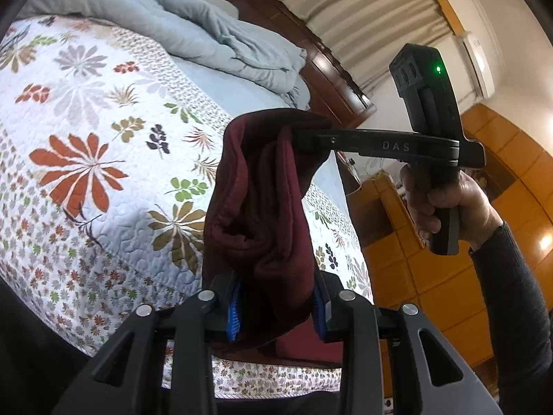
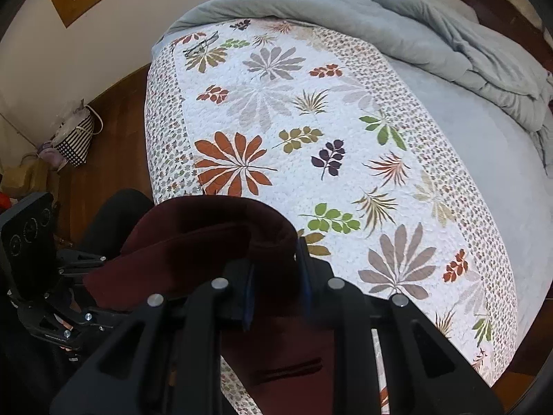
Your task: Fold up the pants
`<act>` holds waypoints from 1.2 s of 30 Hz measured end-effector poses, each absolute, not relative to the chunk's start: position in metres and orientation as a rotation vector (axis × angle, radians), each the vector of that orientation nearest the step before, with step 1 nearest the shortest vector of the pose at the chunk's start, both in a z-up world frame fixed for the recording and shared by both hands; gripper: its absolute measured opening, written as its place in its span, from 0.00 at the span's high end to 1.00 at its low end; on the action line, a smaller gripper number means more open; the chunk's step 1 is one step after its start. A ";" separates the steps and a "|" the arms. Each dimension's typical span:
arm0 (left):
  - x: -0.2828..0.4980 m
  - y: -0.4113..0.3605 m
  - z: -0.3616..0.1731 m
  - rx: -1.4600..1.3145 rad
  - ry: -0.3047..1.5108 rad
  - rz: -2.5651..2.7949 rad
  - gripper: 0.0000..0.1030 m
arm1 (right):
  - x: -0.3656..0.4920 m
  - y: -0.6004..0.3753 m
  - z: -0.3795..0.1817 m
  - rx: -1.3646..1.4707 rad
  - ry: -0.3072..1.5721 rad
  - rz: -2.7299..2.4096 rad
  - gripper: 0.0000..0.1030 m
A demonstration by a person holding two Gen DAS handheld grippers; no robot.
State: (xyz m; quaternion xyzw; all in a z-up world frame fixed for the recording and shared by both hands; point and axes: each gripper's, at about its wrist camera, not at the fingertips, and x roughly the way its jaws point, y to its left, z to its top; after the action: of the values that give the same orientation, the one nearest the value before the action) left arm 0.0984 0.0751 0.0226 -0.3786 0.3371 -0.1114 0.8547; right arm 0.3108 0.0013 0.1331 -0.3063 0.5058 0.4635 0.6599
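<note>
- The dark maroon, thick knit fabric pants (image 1: 262,200) hang bunched in the air above the bed, held at two places.
- The left gripper (image 1: 276,311), a black two-finger tool with blue pads, has its jaws clenched on a fold of the pants; the cloth rises from between them and drapes up and away.
- The right gripper (image 1: 311,140), a black tool marked with pale letters, reaches in from the right in the left wrist view, and its jaws grasp the top edge of the same bundle.
- A hand (image 1: 446,204) in a dark grey sleeve grips that tool's handle, to the right of its jaws.
- In the right wrist view the pants (image 2: 207,242) arch over and between the right gripper (image 2: 276,294) jaws, with more cloth hanging below them.
- Beyond both pairs of jaws lies the bed's white quilted coverlet (image 2: 311,121) printed with rust, green and grey leaves.
- Farther past it sits a rumpled pale blue-grey duvet (image 2: 449,45).
- Left of the right jaws, a black-and-white checked bag (image 2: 74,138) stands on the wooden floor.
</note>
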 end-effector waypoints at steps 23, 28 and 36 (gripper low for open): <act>0.107 0.011 0.056 -0.655 0.723 -0.343 0.70 | 0.306 -0.084 0.158 -0.589 1.073 0.996 0.87; 0.108 -0.008 0.062 -0.615 0.722 -0.369 0.70 | 0.304 -0.104 0.162 -0.581 1.050 1.002 0.88; 0.113 -0.047 0.071 -0.555 0.729 -0.433 0.70 | 0.299 -0.152 0.170 -0.600 1.018 0.972 0.88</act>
State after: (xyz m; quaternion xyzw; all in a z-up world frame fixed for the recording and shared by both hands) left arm 0.1131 -0.0474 0.0711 -0.2656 0.3492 -0.2073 0.8744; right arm 0.2995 -0.1524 0.1697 -0.2715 0.4607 0.4402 0.7213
